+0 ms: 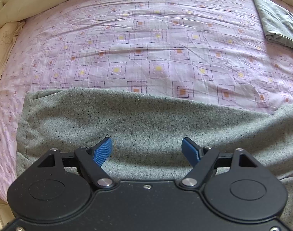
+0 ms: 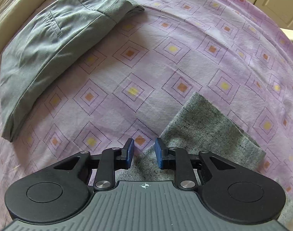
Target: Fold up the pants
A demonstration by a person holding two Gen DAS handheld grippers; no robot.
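Grey speckled pants lie flat across the near part of the bed. My left gripper is wide open just above the cloth, its blue pads apart and empty. In the right wrist view a band-like end of the same pants lies on the sheet. My right gripper hovers over its near left edge, jaws partly open with a narrow gap, holding nothing.
The bed has a pink sheet with square patterns. A second, folded grey-green pair of trousers lies at the far side; it also shows in the left wrist view. Cream cushions line the bed's edge.
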